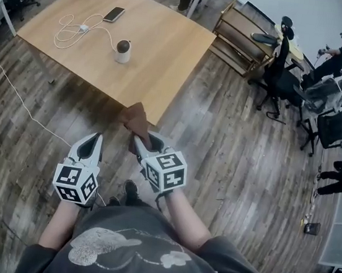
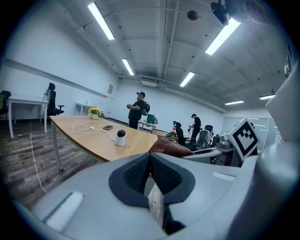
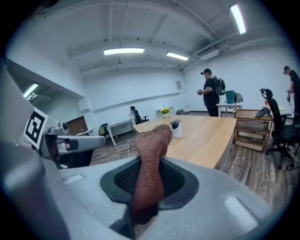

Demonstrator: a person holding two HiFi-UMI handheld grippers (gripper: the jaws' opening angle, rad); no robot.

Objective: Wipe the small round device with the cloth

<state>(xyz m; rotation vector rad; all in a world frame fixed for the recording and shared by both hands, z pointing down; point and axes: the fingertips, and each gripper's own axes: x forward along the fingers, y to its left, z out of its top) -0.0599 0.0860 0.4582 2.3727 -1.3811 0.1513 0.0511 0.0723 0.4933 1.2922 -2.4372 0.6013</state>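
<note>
The small round device (image 1: 123, 51) stands on the wooden table (image 1: 169, 51) beside a white cable (image 1: 69, 29), well apart from both grippers, so the wiping does not look to have begun. The right gripper (image 1: 147, 143) is clamped on the brown cloth (image 1: 137, 119), which sticks out of its jaws near the table's corner, while the left gripper (image 1: 94, 141) has its jaws pressed together on nothing. The cloth must yet be carried to the device and rubbed over it.
</note>
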